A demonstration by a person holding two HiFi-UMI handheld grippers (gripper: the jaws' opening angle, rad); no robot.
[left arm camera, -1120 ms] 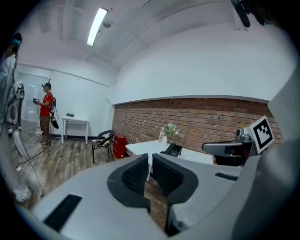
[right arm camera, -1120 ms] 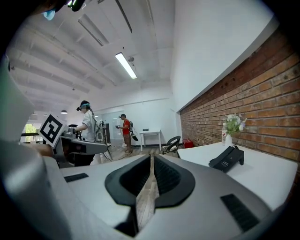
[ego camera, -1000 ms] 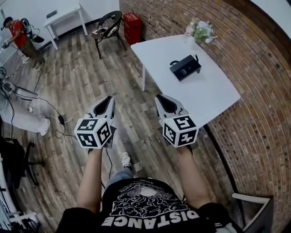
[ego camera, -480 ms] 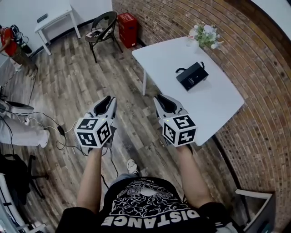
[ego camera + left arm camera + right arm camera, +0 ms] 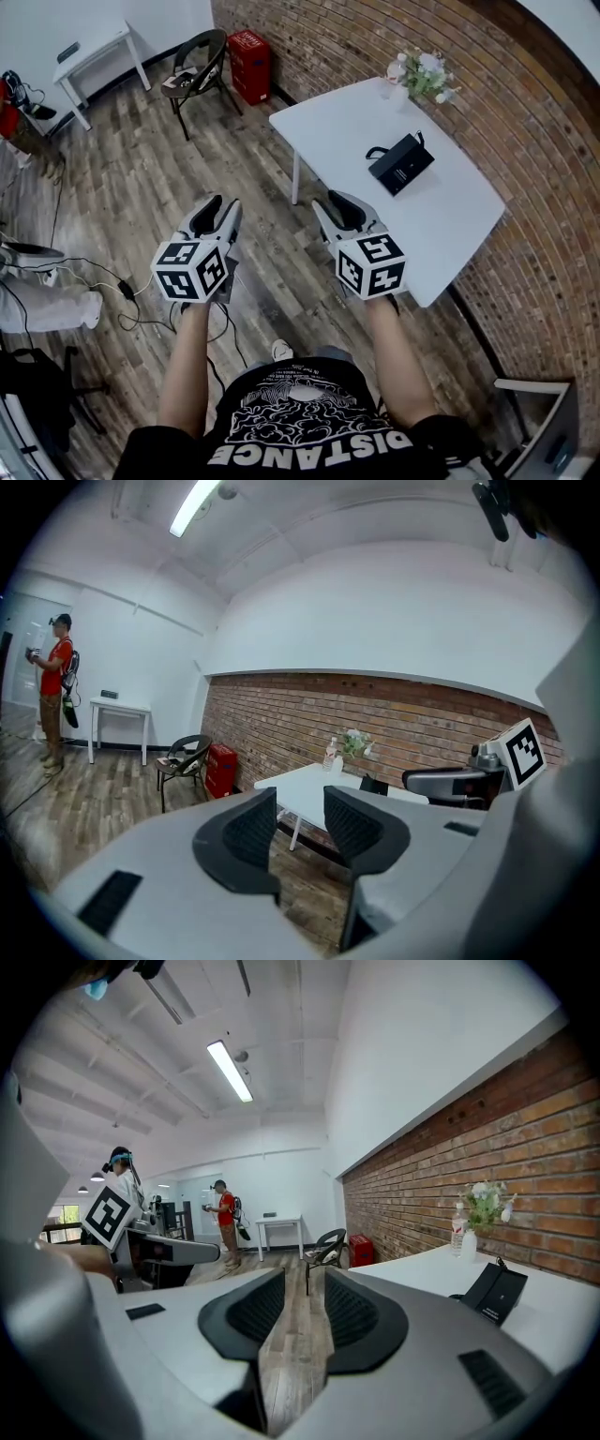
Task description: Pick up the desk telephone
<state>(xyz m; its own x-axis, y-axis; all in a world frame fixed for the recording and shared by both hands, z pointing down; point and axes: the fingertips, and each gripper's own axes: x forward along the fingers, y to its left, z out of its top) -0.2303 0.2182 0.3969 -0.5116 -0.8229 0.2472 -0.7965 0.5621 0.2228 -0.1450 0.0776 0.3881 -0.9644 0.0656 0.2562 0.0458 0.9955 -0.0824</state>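
The desk telephone (image 5: 401, 163) is a black set with a curled cord, lying on the white table (image 5: 450, 225) near the brick wall. Both grippers hang over the wooden floor, short of the table. In the head view my left gripper (image 5: 218, 208) is left of the table's near corner, and my right gripper (image 5: 335, 202) is close to its front edge. The jaws of both are opening, with nothing between them. The left gripper view shows its jaws (image 5: 300, 810) apart, the telephone (image 5: 374, 785) far beyond. In the right gripper view the jaws (image 5: 303, 1305) frame the floor, the telephone (image 5: 495, 1293) off to the right.
A vase of flowers (image 5: 419, 73) stands at the table's far end. A black chair (image 5: 197, 70) and a red crate (image 5: 248, 52) sit by the brick wall, a small white desk (image 5: 89, 56) farther left. Cables (image 5: 127, 291) trail on the floor. Another chair (image 5: 539, 422) is bottom right.
Both grippers have moved forward toward the table, which now lies closer to them. Their jaws have parted from shut. The person in red has slid out toward the left edge.
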